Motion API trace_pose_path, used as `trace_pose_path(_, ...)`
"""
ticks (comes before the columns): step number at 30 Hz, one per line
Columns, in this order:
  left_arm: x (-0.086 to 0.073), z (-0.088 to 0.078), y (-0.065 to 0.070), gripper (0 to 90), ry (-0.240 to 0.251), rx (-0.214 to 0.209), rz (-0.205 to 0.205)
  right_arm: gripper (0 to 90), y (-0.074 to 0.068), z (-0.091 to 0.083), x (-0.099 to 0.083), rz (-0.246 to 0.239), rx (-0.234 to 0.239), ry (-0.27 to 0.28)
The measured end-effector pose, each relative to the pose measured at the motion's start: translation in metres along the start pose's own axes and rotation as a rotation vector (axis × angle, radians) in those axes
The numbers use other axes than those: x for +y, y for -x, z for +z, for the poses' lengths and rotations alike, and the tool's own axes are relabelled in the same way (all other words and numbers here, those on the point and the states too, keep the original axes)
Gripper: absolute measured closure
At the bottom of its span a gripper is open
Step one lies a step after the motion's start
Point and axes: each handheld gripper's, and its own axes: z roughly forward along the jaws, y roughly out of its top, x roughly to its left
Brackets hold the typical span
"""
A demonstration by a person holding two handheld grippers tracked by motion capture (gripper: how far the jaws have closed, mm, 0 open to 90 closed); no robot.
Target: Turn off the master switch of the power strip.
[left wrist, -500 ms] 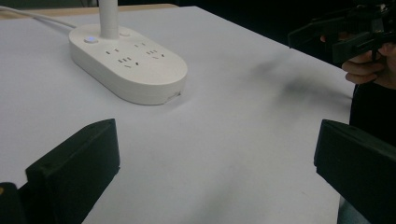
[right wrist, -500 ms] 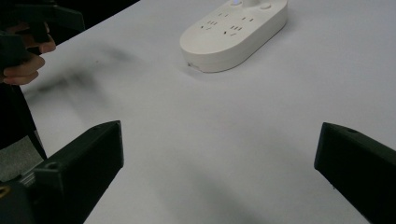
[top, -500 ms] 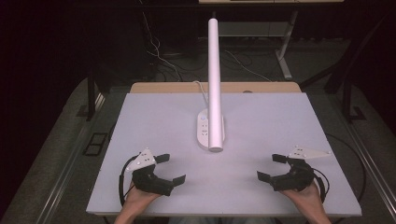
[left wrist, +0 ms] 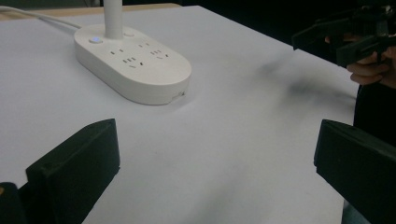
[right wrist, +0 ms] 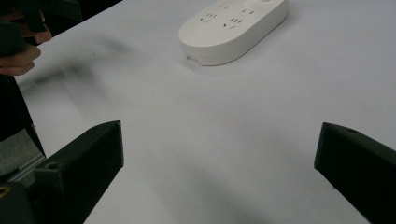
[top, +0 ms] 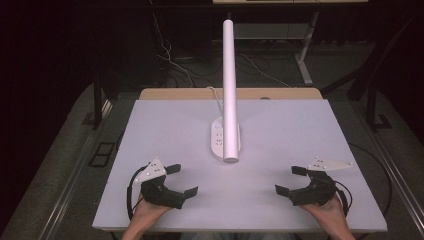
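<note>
A white oval power strip lies at the middle of the white table, with a white cable running off its far end. Several sockets show on the power strip in the left gripper view, and the strip sits far ahead in the right gripper view. A white vertical pole stands on it. My left gripper rests near the front left edge, open and empty. My right gripper rests near the front right, also open and empty. Both point inward toward the strip.
The table's wooden back edge shows behind the white sheet. Cables and desk legs lie on the dark floor beyond. The other hand with its gripper appears far off in the left gripper view.
</note>
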Motion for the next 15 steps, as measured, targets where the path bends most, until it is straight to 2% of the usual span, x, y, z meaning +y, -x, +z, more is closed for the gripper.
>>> trace_pose_path(15, 0.0084, 0.0011, 0.0024, 0.0, -0.043, 0.006, 0.037, 0.6, 0.0009, -0.0017, -0.0006, 0.012, 0.003, 0.004)
